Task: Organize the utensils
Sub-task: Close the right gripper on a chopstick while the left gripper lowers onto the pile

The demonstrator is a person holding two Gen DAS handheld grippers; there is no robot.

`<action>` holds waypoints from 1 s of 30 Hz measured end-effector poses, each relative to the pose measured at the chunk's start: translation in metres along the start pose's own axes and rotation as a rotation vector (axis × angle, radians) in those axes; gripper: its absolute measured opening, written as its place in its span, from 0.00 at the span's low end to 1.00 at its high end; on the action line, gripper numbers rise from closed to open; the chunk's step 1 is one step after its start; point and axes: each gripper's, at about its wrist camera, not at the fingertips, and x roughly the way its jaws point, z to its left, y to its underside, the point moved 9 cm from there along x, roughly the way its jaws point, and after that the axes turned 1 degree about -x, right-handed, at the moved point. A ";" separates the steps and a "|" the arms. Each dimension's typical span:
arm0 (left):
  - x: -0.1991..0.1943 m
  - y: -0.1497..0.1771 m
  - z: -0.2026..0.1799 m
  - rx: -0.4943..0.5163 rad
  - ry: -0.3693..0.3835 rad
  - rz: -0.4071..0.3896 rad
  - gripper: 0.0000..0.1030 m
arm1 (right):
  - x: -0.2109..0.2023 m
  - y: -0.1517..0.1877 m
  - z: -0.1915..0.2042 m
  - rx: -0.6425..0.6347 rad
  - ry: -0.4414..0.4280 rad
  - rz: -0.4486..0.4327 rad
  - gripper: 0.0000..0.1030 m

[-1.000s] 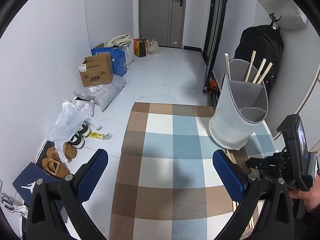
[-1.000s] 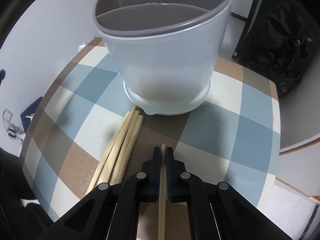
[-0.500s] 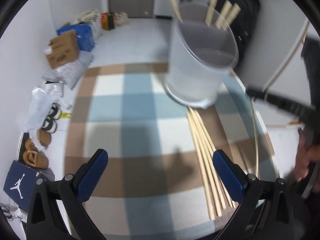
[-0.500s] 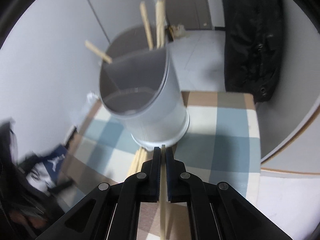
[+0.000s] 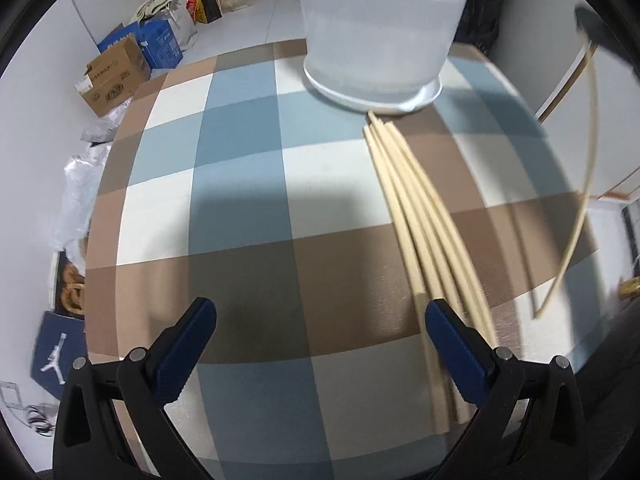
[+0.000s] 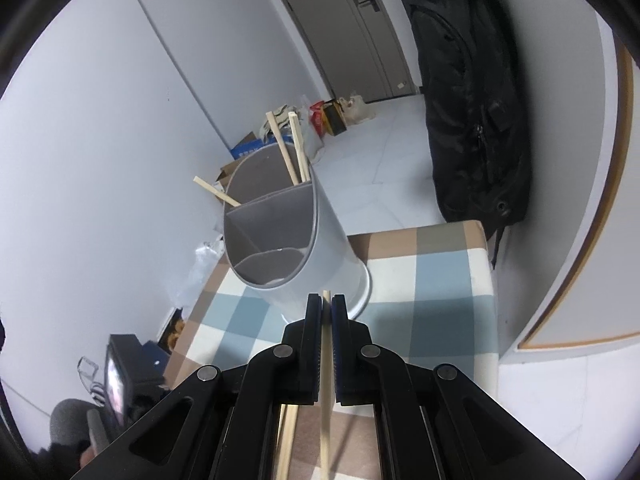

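The right gripper (image 6: 327,308) clamps one chopstick (image 6: 326,380) near the three-compartment holder (image 6: 320,256), which holds three sticks (image 6: 298,156); the left gripper (image 5: 320,340), jaws wide apart, hovers over four loose chopsticks (image 5: 416,216) on the checked mat (image 5: 240,184).

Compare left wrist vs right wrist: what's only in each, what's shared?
Left wrist only: the open left gripper over the bundle of loose chopsticks lying on the checked mat.
Right wrist only: the holder's divided inside with chopsticks standing in its rear compartment, and the black backpack.
Both: the grey utensil holder, the mat, and the single chopstick gripped by the right gripper.
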 end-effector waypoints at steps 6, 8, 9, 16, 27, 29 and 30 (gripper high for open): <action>-0.001 -0.002 0.003 -0.033 0.009 0.010 0.99 | -0.006 0.001 0.000 0.015 -0.018 -0.018 0.04; 0.003 -0.003 0.007 -0.051 0.017 0.020 0.99 | -0.007 0.001 0.001 0.015 -0.025 -0.021 0.04; 0.003 -0.004 0.007 -0.053 0.012 0.019 0.99 | -0.008 0.000 0.002 0.012 -0.025 -0.022 0.04; 0.011 -0.014 0.013 -0.053 -0.060 0.013 0.97 | -0.010 -0.001 0.002 0.022 -0.030 -0.033 0.04; 0.005 -0.010 -0.005 -0.048 -0.001 0.007 0.92 | -0.015 -0.004 -0.001 0.040 -0.047 -0.042 0.04; 0.006 -0.011 -0.005 -0.034 -0.010 0.011 0.92 | -0.016 -0.004 -0.001 0.042 -0.050 -0.044 0.04; 0.007 -0.011 -0.005 -0.037 -0.004 0.017 0.92 | -0.016 -0.004 0.000 0.044 -0.051 -0.045 0.04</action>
